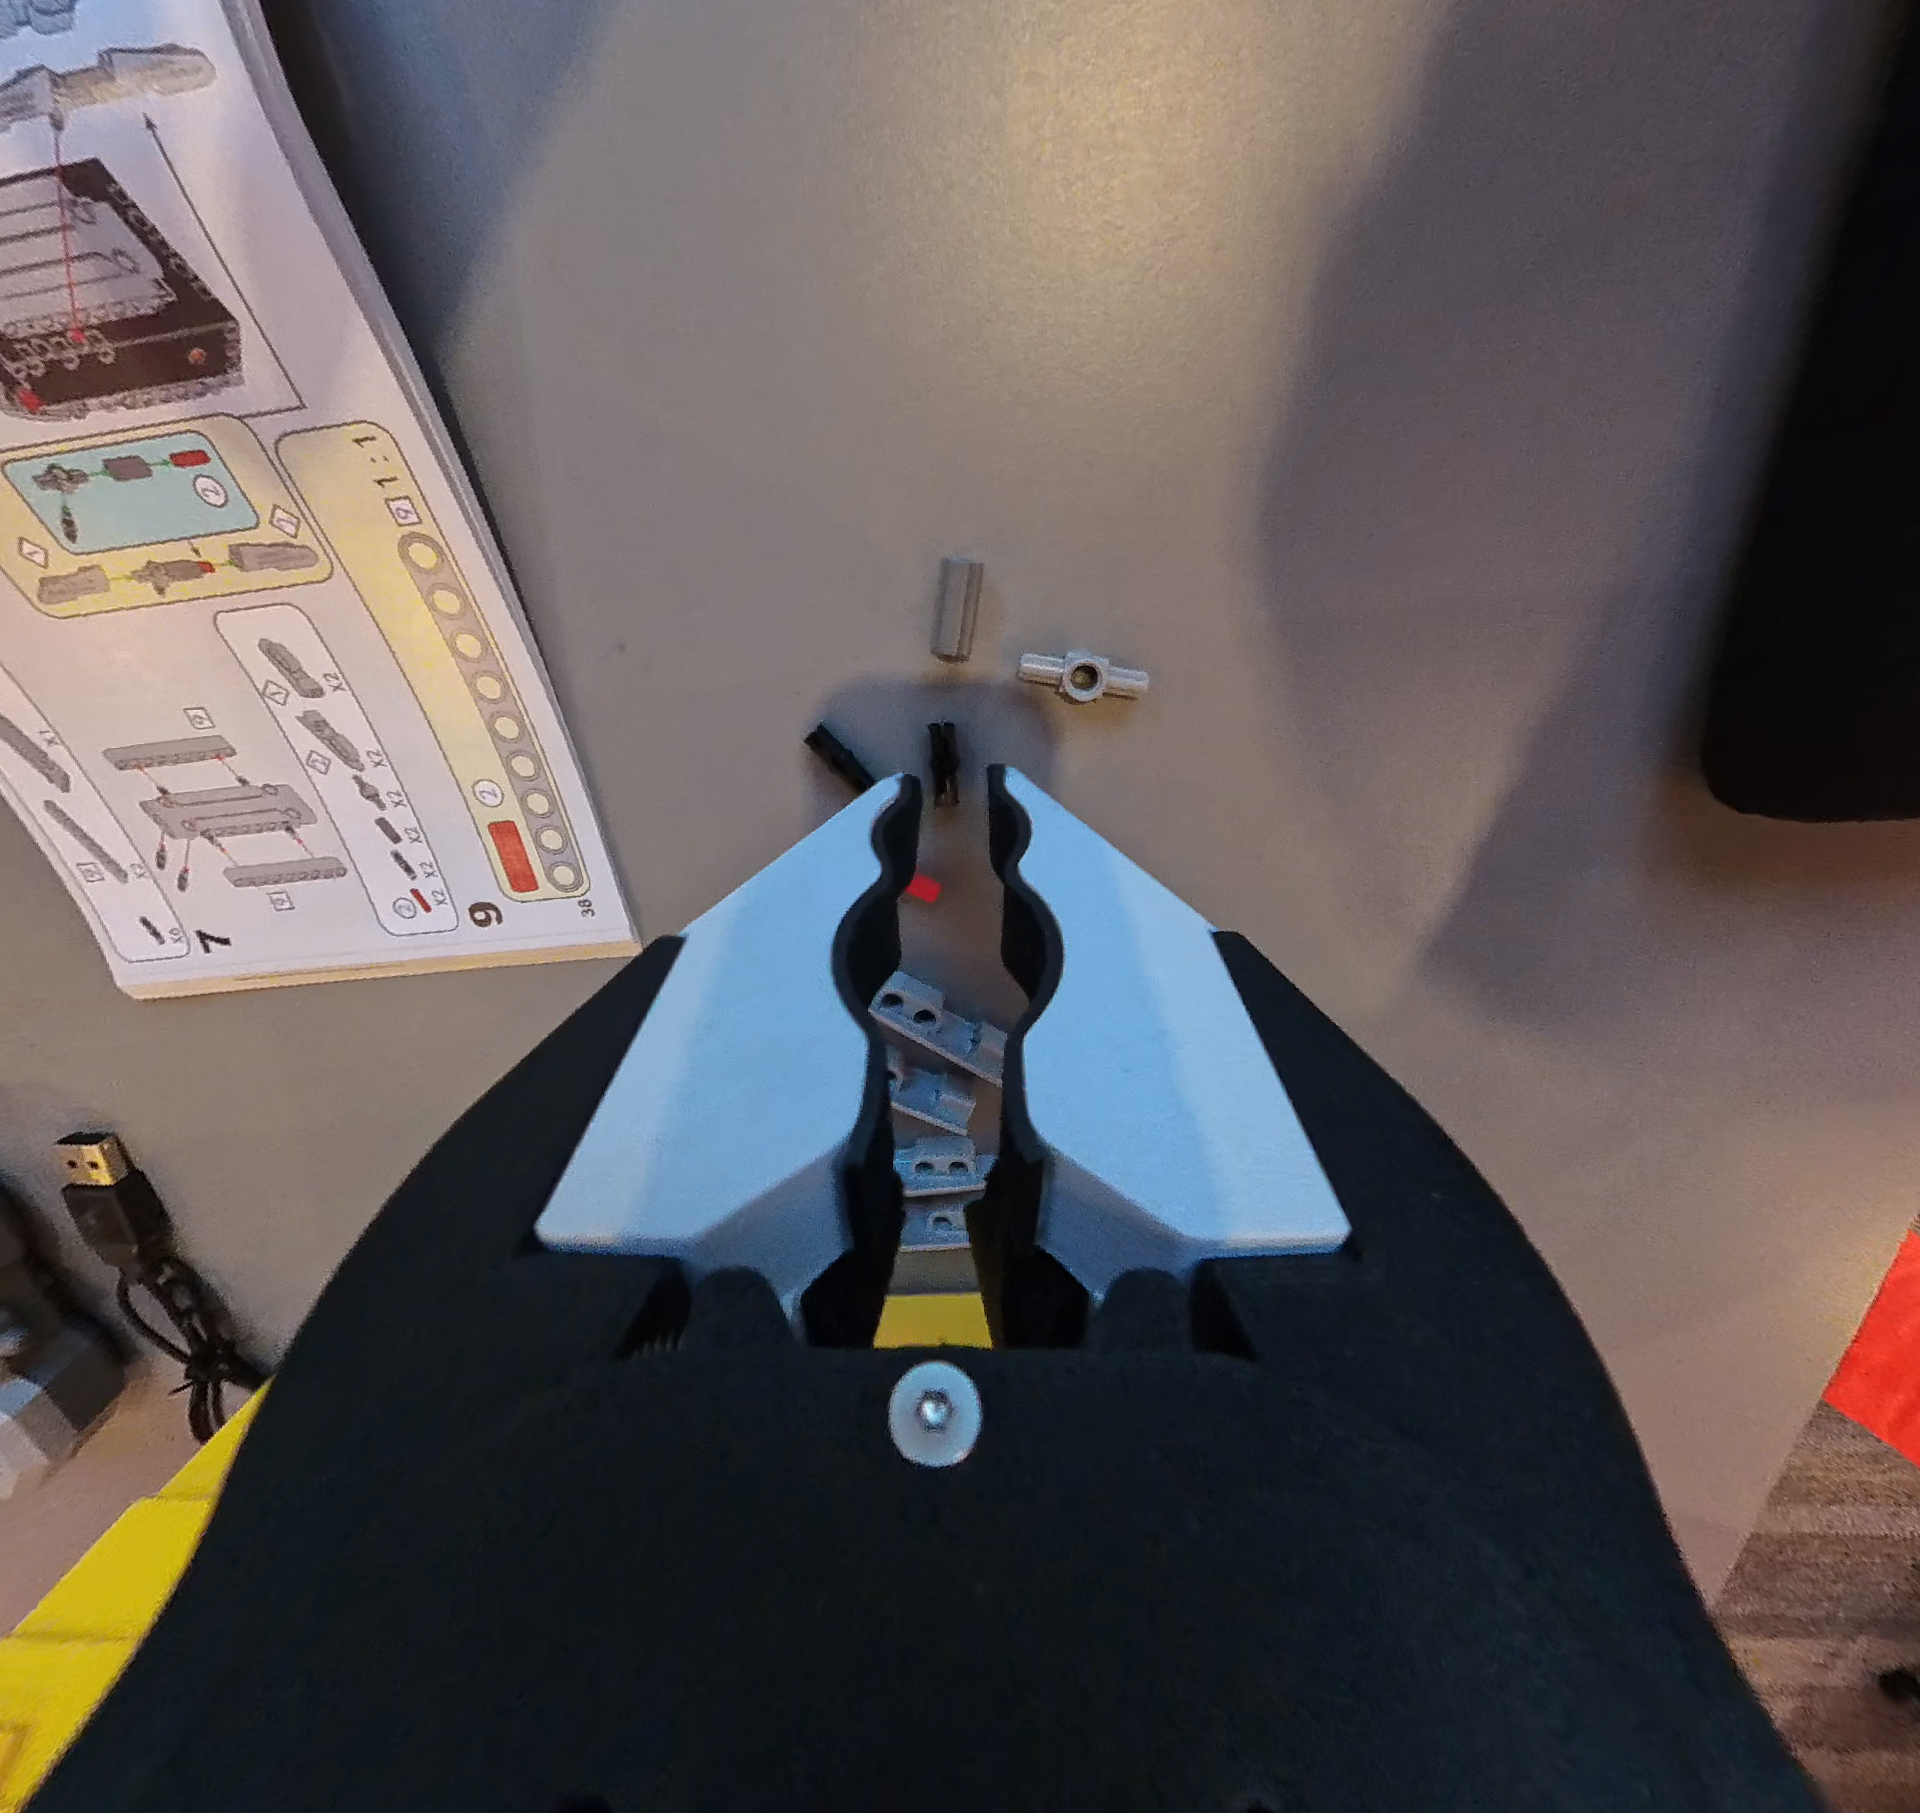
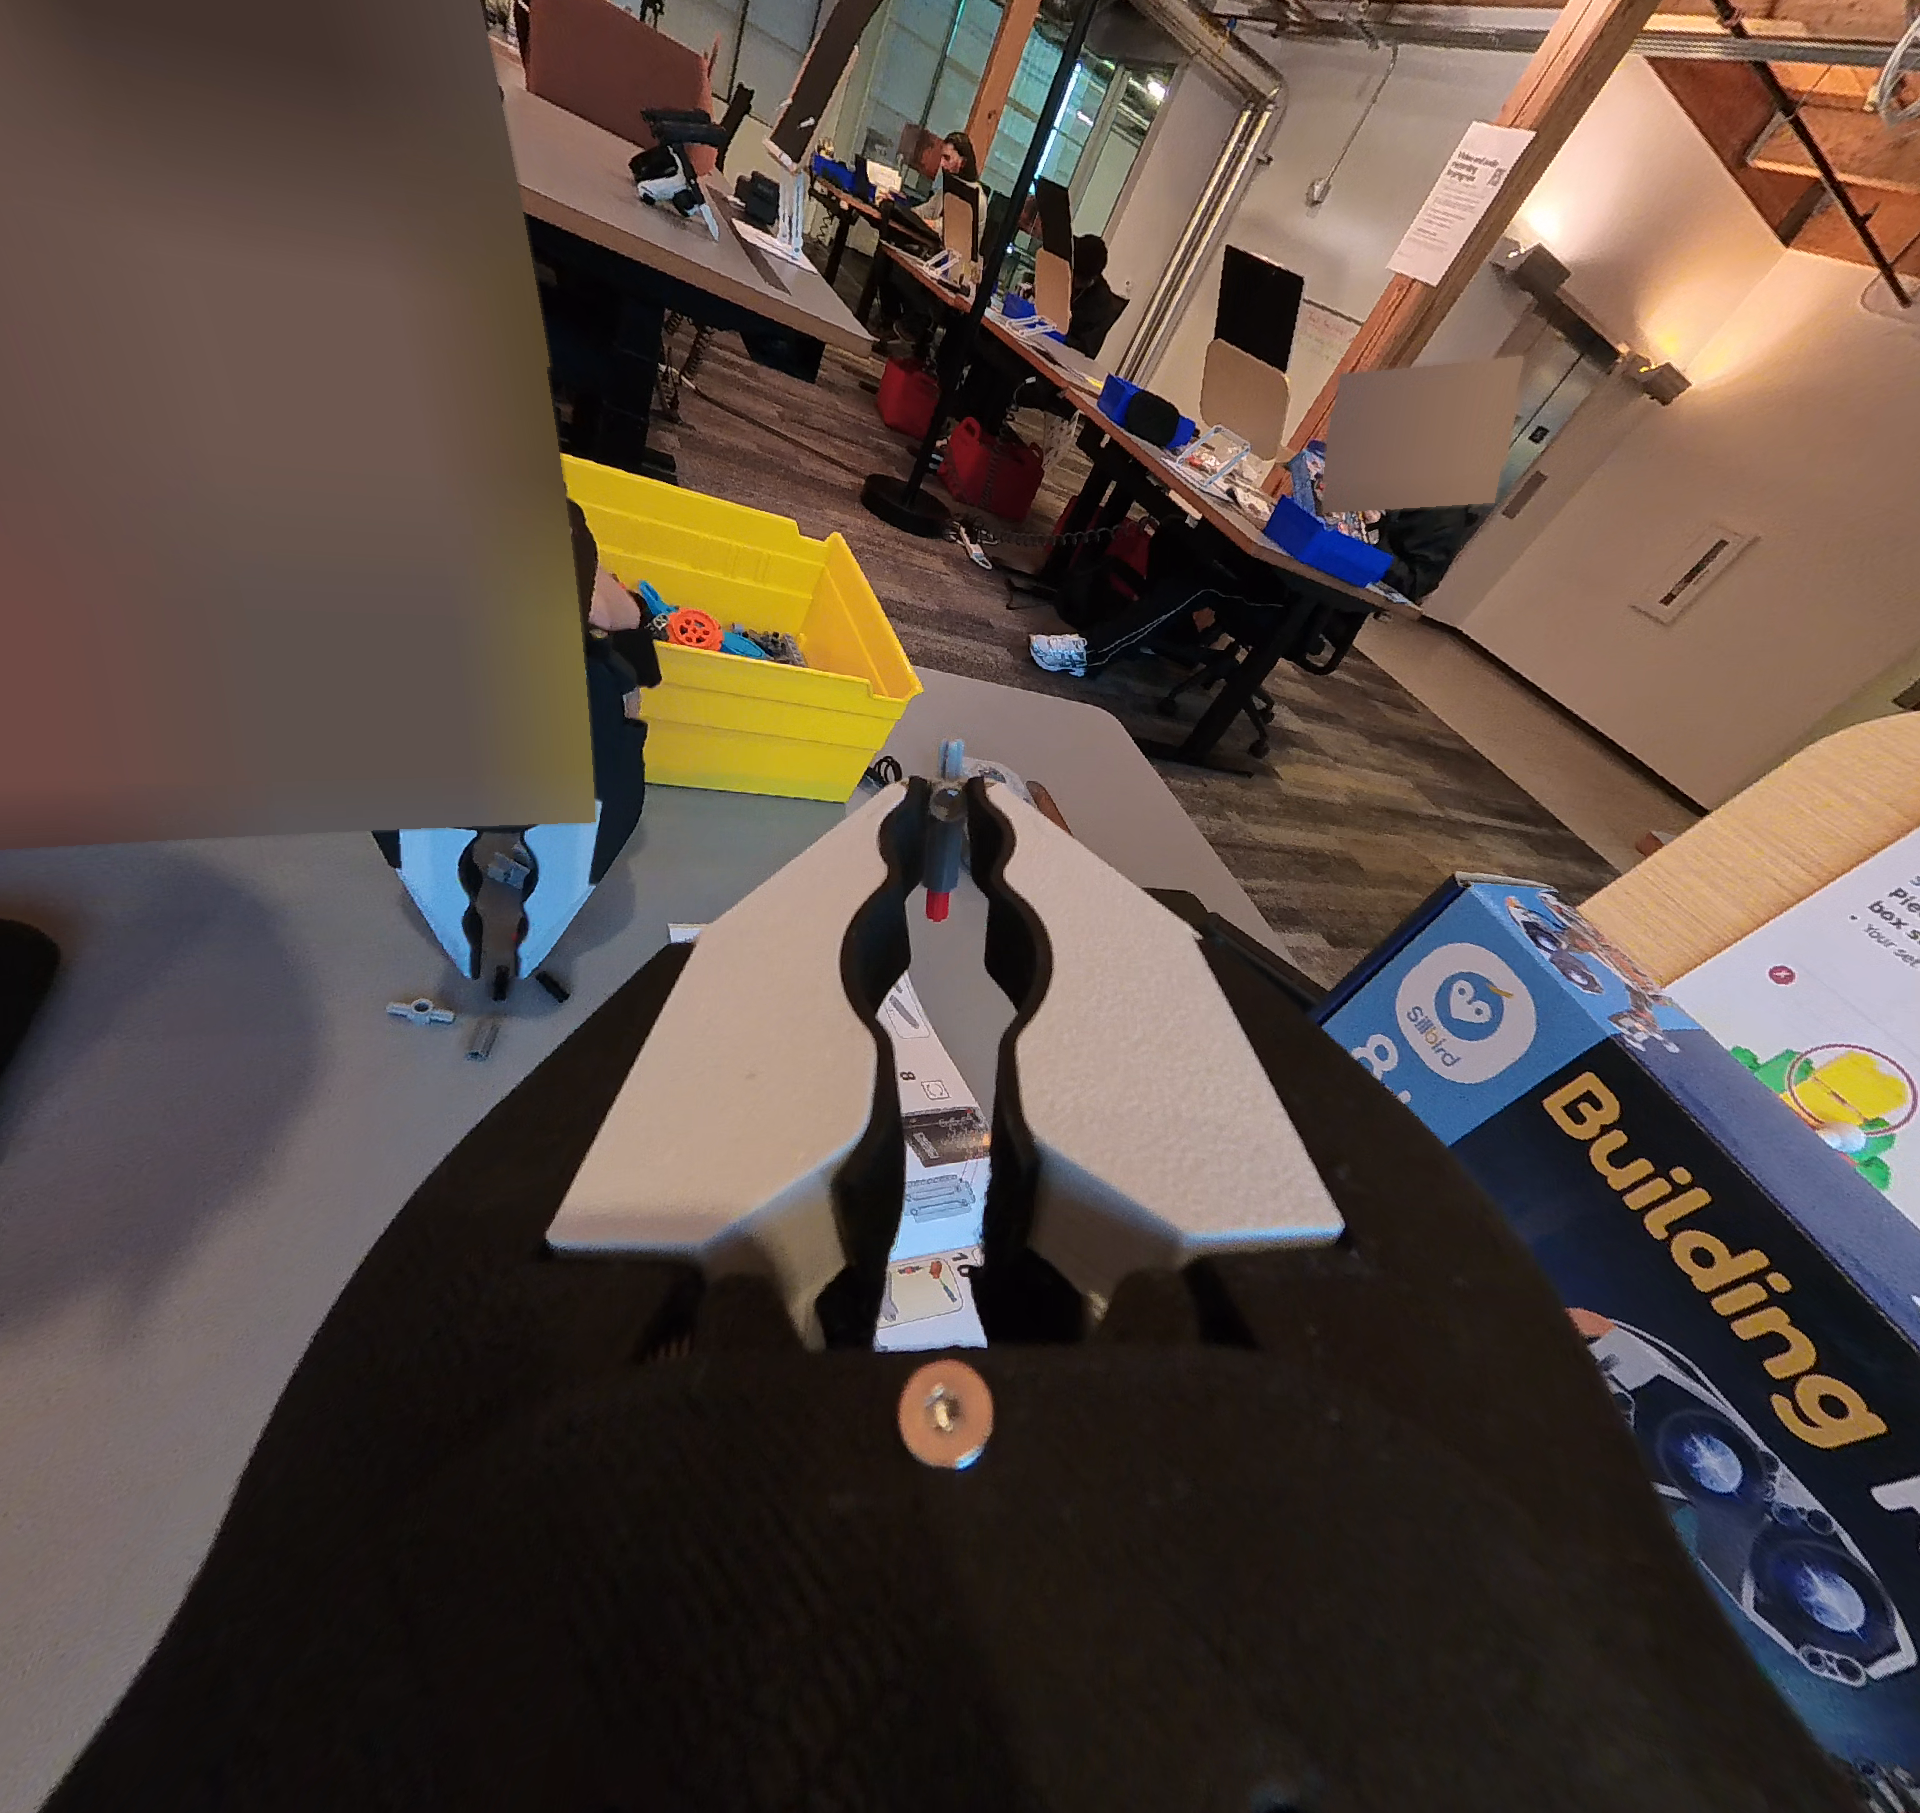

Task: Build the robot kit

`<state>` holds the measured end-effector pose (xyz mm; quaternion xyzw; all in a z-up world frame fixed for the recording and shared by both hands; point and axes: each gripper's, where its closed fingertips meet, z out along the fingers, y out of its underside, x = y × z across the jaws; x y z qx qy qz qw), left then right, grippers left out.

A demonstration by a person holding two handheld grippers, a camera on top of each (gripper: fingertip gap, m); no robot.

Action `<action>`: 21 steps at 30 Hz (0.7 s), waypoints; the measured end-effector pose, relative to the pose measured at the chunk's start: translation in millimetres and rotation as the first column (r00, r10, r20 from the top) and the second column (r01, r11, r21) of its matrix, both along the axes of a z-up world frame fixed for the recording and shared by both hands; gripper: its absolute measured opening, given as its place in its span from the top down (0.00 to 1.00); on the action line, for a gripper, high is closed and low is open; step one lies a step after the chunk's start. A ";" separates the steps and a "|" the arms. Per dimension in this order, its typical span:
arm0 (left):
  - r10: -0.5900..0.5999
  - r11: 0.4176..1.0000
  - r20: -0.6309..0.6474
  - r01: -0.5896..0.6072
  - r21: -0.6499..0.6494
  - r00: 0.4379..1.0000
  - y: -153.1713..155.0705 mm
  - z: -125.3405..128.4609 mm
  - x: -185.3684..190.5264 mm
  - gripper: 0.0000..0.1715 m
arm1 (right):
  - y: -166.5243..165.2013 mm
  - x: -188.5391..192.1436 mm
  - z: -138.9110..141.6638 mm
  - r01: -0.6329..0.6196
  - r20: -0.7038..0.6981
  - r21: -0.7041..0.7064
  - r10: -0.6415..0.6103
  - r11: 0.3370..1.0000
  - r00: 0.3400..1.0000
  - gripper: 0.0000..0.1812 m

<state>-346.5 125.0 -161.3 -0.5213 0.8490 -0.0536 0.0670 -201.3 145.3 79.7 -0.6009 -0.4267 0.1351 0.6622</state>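
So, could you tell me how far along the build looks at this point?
Done: the right hand-held gripper holds a joined dark grey sleeve with red pin. In hand: the left hand-held gripper grips a grey holed plastic beam. Left: a light grey tube, grey cross connector and black pin lie loose.

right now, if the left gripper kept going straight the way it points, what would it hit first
Probably the small black pin lying on the grey table just past the left gripper's tips; the grey sleeve lies beyond it. Height above the table is unclear.
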 end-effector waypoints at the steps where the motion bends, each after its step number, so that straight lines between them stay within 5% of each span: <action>1: 0.000 1.000 -0.003 0.000 -0.004 1.000 -0.4 -1.1 -0.2 0.94 | 0.3 0.6 0.2 0.002 -0.002 0.000 -0.002 1.000 1.000 0.97; 21: 0.075 0.996 0.024 -0.073 -0.049 0.997 3.9 -4.1 -0.1 0.95 | 3.1 -1.8 -8.5 -0.004 0.019 -0.027 0.004 1.000 1.000 0.97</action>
